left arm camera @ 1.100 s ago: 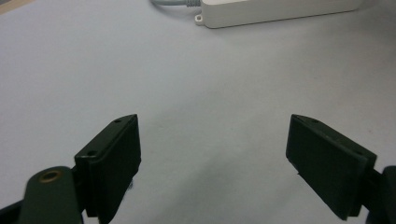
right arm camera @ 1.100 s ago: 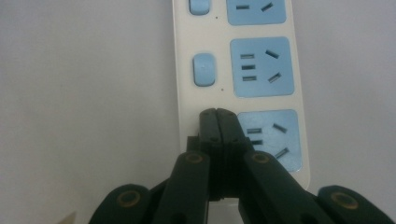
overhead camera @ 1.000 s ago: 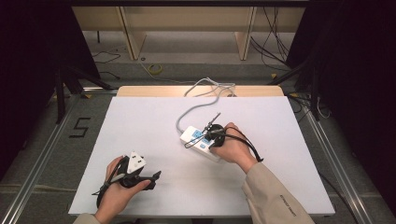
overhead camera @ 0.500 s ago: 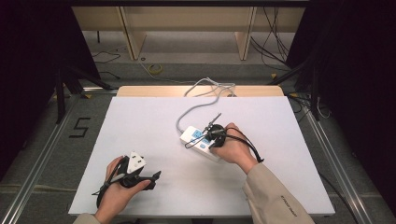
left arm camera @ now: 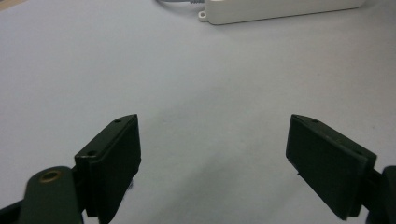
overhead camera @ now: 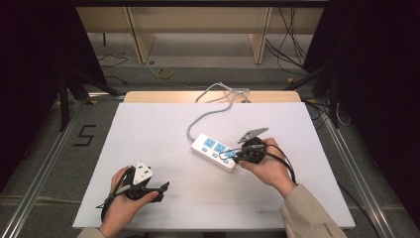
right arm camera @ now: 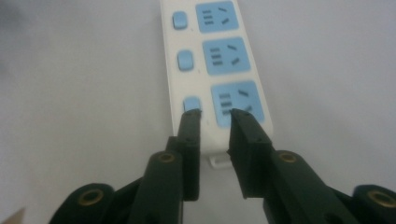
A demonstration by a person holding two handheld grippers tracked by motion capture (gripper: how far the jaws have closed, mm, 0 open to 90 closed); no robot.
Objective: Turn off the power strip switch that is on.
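A white power strip [overhead camera: 214, 151] lies on the white table [overhead camera: 148, 129], a little right of the middle. It lies slanted, with one end pointing up and left and the other end down and right. It has three blue sockets in a row, and a small blue button sits beside each socket. A grey cord [overhead camera: 208, 106] runs from its far end, curls toward the back edge of the table and lies there in loops.

The right gripper [overhead camera: 238, 157] is at the near end of the power strip, held in the person's right hand [overhead camera: 270, 166]. In the right gripper view, the right gripper [right arm camera: 215, 114] has its two black jaws pulled close together, with only a thin gap between them. They hold nothing. One jaw tip rests right at the last blue button [right arm camera: 191, 103]. The other jaw tip sits on the edge of the last blue socket [right arm camera: 238, 101]. The strip stretches straight away from the jaws.

The left gripper [overhead camera: 161, 190] is near the front left part of the table, held in the person's left hand [overhead camera: 121, 206]. It is well apart from the power strip. In the left gripper view, the left gripper [left arm camera: 212, 140] has its jaws spread wide with bare table between them. The strip [left arm camera: 280, 9] lies far ahead of it, at the top of that view.
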